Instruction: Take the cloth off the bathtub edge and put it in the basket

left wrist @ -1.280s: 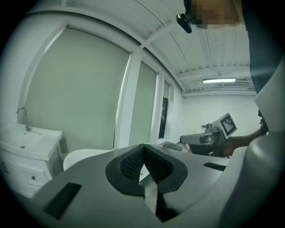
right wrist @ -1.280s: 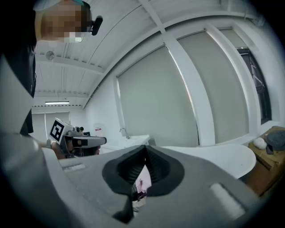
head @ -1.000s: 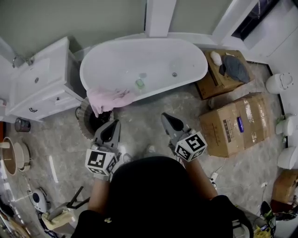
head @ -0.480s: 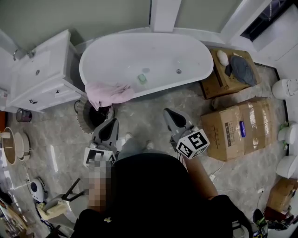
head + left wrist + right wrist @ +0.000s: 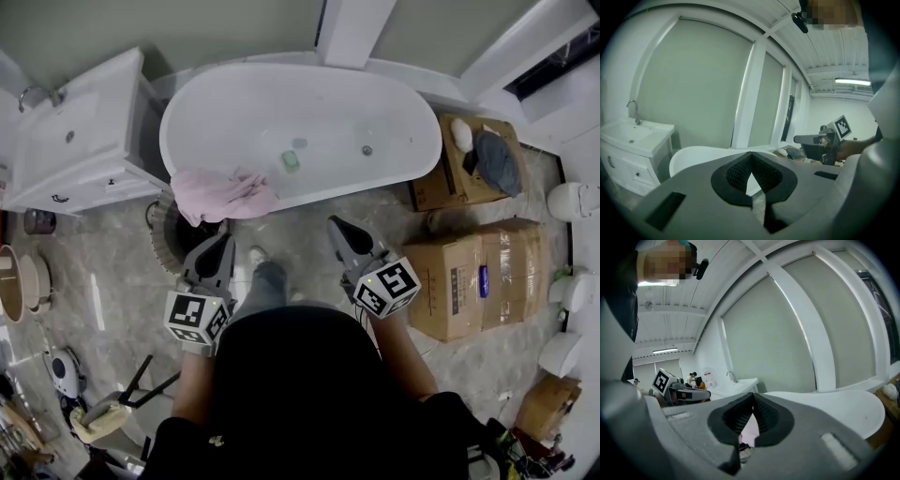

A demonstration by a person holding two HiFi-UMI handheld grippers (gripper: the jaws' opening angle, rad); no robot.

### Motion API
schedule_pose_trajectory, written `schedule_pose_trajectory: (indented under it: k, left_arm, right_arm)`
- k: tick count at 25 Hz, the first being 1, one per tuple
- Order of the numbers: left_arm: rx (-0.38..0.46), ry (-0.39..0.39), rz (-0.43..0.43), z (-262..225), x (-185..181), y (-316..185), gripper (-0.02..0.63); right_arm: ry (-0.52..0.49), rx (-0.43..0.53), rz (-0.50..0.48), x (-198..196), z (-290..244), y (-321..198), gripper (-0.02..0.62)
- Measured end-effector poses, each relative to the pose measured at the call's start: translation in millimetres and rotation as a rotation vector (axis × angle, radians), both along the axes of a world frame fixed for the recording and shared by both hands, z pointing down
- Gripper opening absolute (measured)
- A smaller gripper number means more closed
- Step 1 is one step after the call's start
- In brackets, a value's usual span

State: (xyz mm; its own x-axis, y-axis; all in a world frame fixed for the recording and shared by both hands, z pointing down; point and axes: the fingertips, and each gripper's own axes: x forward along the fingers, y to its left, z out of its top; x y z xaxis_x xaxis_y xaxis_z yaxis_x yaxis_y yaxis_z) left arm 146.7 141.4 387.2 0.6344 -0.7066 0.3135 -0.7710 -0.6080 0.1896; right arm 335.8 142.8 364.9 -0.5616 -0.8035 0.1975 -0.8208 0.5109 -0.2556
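Straight down from the head camera, and the person's dark torso fills the lower middle, swallowing both forearms. The basket (image 5: 167, 246) is only half on show: a round, dark woven thing on the floor, its far side tucked beneath the tub's rim and the hanging cloth, its inside too dark to read. There's a small green item in the tub, too tiny to name. The left hand-held gripper (image 5: 225, 240) is shut tight, its ribbed black pads meeting in a point with nothing between them; its own view shows only white tub through the notch below. The right hand-held gripper (image 5: 336, 226) matches it, jaws together and empty, with a sliver of pink showing through its notch, far off and not held. The cloth (image 5: 225, 195) is soft, pink and rumpled, draped over the near edge of the bathtub (image 5: 281, 112), at twelve o'clock from the left gripper's tip and clear of it. The basket sits at nine o'clock from that tip. The tub is a smooth, glossy white oval, on a pale, marbled floor (image 5: 300, 220).
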Motion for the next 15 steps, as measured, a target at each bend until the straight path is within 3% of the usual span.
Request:
schedule_pose_trajectory:
  k: [9, 15]
  left_arm:
    - [-0.044, -0.001, -0.055, 16.5, -58.0, -99.8, 0.012]
    - [-0.067, 0.005, -0.106, 26.2, -97.3, -143.0, 0.012]
  right_arm:
    - [0.013, -0.023, -0.084, -66.2, 8.2, -122.2, -0.003]
    - [0.01, -0.027, -0.149, -114.6, 9.4, -175.8, -0.003]
